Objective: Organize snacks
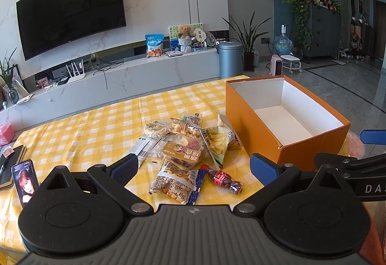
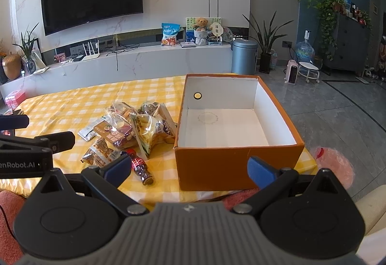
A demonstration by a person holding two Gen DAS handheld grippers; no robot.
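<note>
A pile of snack packets [image 1: 185, 144] [image 2: 130, 132] lies on the yellow checked tablecloth [image 1: 84, 134] [image 2: 72, 105]. A small red-labelled cola bottle [image 1: 224, 179] [image 2: 141, 167] lies at the near edge of the pile. To the right of the pile stands an open orange box [image 1: 255, 129] [image 2: 217, 166] with a white, empty inside. My left gripper [image 1: 194, 168] hovers open just short of the pile, with nothing between its fingers. My right gripper [image 2: 189, 168] stands open before the box's near wall, holding nothing.
A phone [image 1: 25, 180] stands propped at the table's left, beside a dark notebook [image 1: 10, 163]. A pink box [image 1: 6, 133] [image 2: 14, 98] sits at the far left edge. A pink plastic bag [image 2: 335, 166] lies right of the orange box. Beyond the table runs a long TV cabinet [image 1: 135, 76].
</note>
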